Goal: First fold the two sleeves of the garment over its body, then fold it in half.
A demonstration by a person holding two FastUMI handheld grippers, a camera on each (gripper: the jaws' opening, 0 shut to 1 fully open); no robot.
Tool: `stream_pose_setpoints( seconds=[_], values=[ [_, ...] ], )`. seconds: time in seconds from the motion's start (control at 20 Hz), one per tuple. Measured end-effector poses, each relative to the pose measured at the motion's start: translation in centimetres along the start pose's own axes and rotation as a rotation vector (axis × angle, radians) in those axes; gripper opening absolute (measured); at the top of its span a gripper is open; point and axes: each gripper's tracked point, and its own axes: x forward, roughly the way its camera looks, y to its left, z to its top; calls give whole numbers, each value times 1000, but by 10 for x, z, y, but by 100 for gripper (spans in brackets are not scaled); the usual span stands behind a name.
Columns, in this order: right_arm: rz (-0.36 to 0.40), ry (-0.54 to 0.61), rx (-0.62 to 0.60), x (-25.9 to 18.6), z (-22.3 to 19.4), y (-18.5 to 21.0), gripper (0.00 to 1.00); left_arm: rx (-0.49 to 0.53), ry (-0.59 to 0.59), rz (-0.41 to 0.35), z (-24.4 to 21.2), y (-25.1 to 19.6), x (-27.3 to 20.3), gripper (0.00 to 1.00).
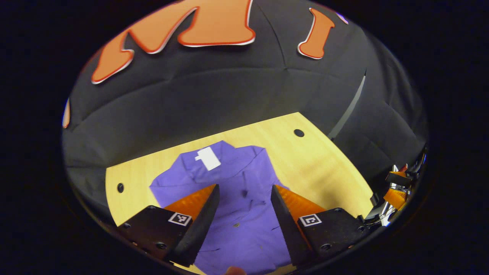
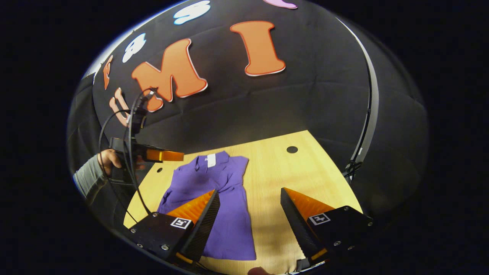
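Observation:
A purple short-sleeved shirt lies flat on the wooden table, collar and white tag at the far end. Its outline is narrow, with cloth folded inward at both shoulders. My left gripper hovers open above the middle of the shirt, nothing between its fingers. In the right gripper view the shirt sits left of centre. My right gripper is open over the shirt's right edge and the bare table. The left gripper shows farther off, above the table's left side, held by a hand with a grey sleeve.
The tabletop has a dark round hole near each far corner. Black cloth walls close the booth behind and at both sides. The right gripper's body shows at the table's right edge. A cable hangs from the left gripper.

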Motion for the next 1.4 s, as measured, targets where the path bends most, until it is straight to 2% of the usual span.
stream_pose_setpoints(
  seconds=[0.1, 0.3, 0.55, 0.8, 1.0, 1.4],
  values=[
    [8, 42, -21, 4, -16, 8, 95, -8, -29, 72, -20, 24, -23, 93],
    [19, 112, -76, 11, -45, 21, 96, -60, -86, 176, -57, 57, -77, 94],
    [11, 211, -141, 19, -83, 31, 96, -109, -71, 263, -123, 83, -121, 96],
    [-5, 327, -173, 21, -135, 33, 96, -195, 14, 301, -205, 93, -138, 96],
    [-29, 443, -190, 21, -184, 30, 96, -212, 99, 309, -260, 85, -137, 97],
    [-71, 617, -151, 13, -252, 16, 97, -301, 297, 288, -361, 66, -108, 97]
  ],
)
